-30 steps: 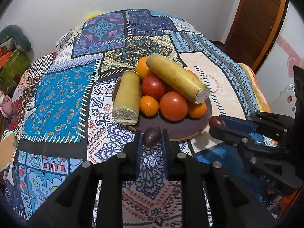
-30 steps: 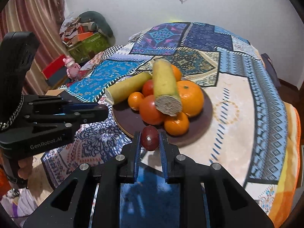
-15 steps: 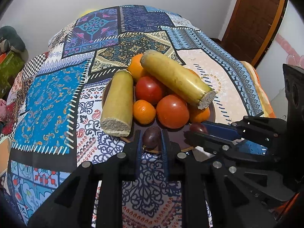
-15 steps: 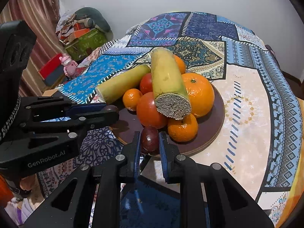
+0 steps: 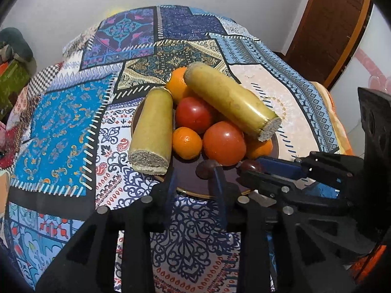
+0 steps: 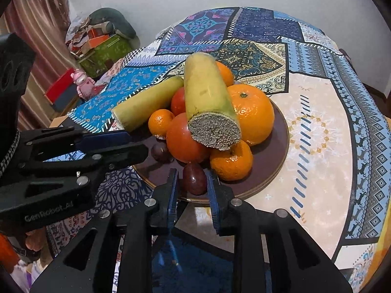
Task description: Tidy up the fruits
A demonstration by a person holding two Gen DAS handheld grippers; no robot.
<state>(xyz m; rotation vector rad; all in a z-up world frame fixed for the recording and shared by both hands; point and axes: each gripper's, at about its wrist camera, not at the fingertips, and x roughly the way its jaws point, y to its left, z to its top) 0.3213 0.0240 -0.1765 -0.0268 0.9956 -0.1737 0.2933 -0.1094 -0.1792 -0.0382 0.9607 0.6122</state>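
A brown plate holds tomatoes, oranges and two yellow-green cut stalks. My left gripper is open over the plate's near rim; a dark purple fruit lies on the plate by its right finger, free of the pads. My right gripper has opened too; its dark purple fruit rests on the plate between the spread fingers, with small gaps on both sides.
The plate sits on a round table with a patchwork cloth. Boxes and a pink toy lie on the floor to the left. A wooden door stands at the right.
Both grippers moved forward over the plate's rim and opened. Each dark purple fruit has been let go and now lies on the plate.
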